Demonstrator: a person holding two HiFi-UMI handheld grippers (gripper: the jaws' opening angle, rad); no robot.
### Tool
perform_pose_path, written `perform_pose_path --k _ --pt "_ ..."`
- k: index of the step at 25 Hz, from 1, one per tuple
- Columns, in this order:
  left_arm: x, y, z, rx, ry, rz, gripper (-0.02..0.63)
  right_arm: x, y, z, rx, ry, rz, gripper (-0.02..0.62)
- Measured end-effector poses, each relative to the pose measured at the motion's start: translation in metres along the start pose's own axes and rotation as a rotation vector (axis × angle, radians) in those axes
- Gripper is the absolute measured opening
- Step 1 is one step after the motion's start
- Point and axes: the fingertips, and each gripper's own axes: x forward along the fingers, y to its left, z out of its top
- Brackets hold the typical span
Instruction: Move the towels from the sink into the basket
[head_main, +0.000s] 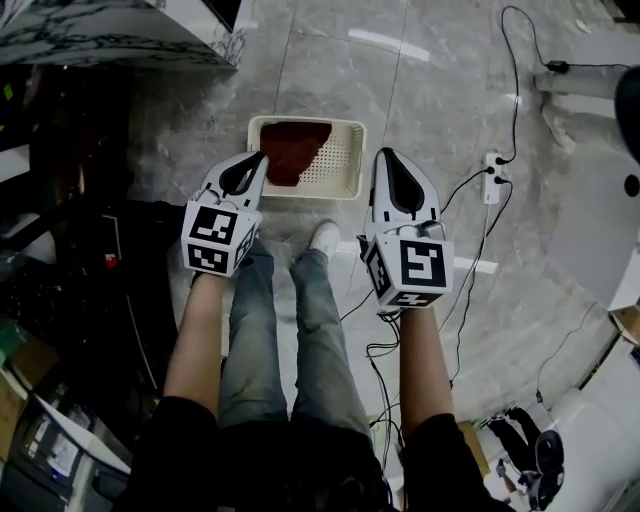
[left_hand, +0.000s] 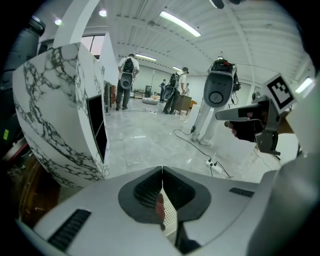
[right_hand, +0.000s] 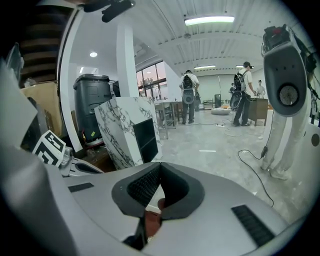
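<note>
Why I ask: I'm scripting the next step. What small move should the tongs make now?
Probably raise both away from the basket: the towel already lies inside it, and the left tongs and right tongs are shut, holding nothing. The sink is out of view.

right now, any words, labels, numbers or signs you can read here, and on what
No readable words or numbers in any view.
left gripper and right gripper: square black-and-white markers on their cubes, patterns only, no letters.
small green sticker near the dark bin: too small to read.
</note>
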Motion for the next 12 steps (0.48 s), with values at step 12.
perform_pose_path --k 12 --pt "-0.07 0.002 0.111 0.02 -0.169 0.097 0.017 -0.033 0.01 0.082 -0.009 -0.069 -0.018 0.015"
